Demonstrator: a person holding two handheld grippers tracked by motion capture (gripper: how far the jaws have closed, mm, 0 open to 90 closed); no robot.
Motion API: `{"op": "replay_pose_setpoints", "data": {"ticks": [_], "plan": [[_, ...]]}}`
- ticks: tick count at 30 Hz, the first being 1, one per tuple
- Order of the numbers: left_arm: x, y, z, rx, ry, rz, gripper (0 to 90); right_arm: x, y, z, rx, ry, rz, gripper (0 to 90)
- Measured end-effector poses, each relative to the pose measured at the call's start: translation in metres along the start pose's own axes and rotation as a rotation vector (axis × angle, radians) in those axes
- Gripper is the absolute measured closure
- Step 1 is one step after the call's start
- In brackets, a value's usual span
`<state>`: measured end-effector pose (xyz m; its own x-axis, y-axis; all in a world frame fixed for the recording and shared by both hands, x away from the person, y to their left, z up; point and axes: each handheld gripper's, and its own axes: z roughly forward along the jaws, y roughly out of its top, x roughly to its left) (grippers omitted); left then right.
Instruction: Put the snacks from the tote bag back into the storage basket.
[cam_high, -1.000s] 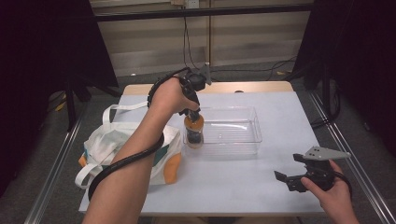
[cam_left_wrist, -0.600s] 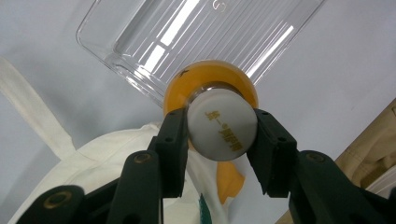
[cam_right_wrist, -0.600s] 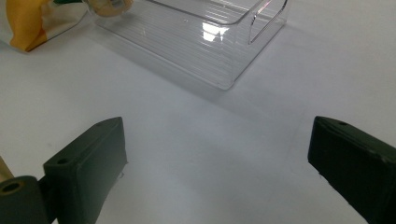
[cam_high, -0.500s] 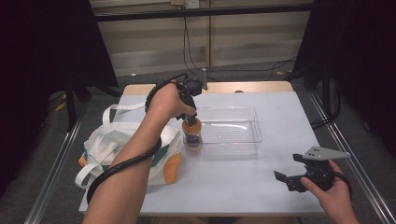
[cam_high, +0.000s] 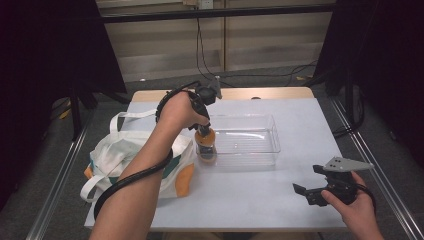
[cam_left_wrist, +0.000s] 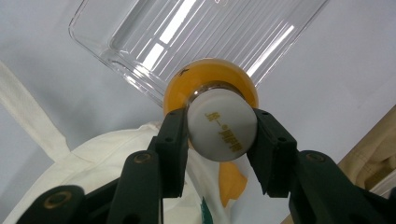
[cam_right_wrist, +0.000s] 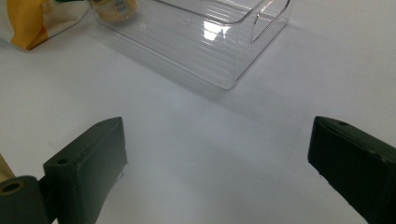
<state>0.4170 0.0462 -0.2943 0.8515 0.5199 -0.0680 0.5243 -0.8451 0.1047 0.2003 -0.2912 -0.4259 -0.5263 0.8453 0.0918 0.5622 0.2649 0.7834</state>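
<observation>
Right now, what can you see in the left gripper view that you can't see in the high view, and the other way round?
Left gripper view: yellow printed characters on the white cap of the orange bottle, with a black jaw pressed on each side of that cap.

High view: the right gripper held open near the front right of the table, both forearms, and the floor and cables beyond.

Both: the left gripper holding the bottle at the left end of the clear plastic bin, and the white tote bag.
</observation>
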Motion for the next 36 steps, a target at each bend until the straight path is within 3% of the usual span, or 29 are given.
{"op": "replay_pose_setpoints", "data": {"ticks": [16,27,36], "plan": [[-0.0007,0.0016,0.0049,0.002,0.008,-0.001,59.2,0.0000,0.0000,0.0001,0.000,-0.001,-0.001,4.2],[0.0004,-0.0009,0.0074,-0.043,0.019,-0.011,59.1,0.0010,0.0012,0.0018,0.004,0.004,-0.002,4.2],[0.0011,-0.0013,0.0079,-0.052,0.016,-0.013,58.8,0.0015,0.0023,0.0042,0.005,0.007,-0.005,4.2]]}}
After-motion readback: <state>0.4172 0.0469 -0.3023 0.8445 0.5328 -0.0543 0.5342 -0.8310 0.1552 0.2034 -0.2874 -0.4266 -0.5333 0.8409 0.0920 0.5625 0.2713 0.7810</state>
